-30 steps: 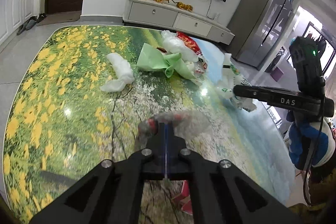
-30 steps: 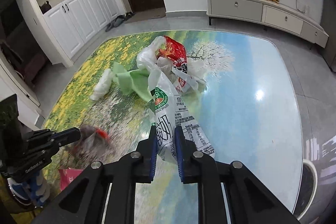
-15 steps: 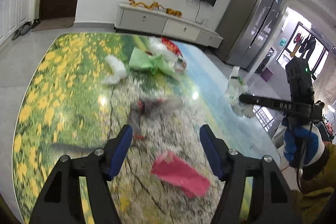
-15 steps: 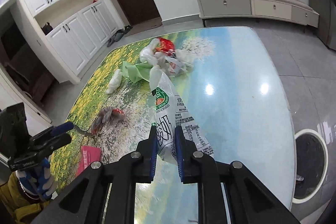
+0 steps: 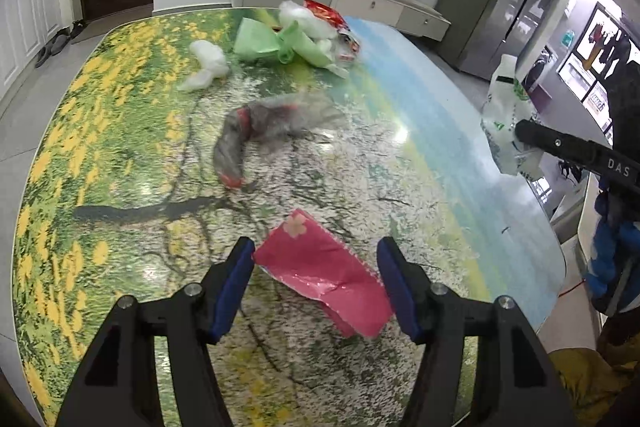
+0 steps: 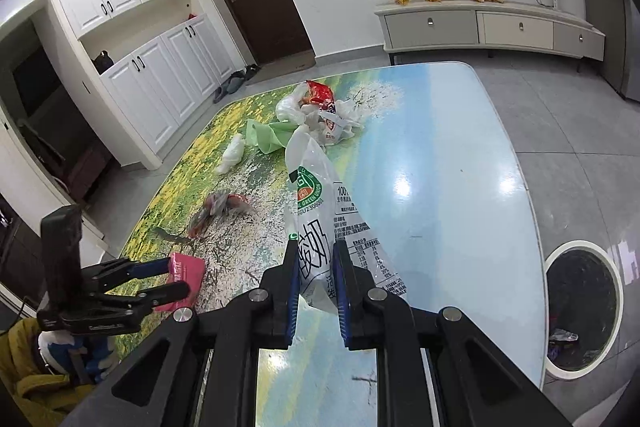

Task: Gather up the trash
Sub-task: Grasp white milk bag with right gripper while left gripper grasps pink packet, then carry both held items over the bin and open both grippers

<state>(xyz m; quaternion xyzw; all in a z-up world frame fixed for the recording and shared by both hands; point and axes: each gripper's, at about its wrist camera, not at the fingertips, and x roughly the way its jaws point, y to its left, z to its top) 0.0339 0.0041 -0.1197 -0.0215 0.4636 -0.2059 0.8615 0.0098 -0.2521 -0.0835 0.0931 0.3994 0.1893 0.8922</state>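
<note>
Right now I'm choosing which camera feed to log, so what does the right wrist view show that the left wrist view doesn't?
Only the right wrist view shows the round trash bin on the floor beside the table, and the right gripper shut on the printed plastic bag. Only the left wrist view shows the open left gripper straddling the pink wrapper from above. Both show the grey crumpled wrapper, the green bag in the far pile, and the table.

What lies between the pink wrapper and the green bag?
In the left wrist view, a crumpled clear wrapper lies between the pink wrapper and the green bag.
</note>
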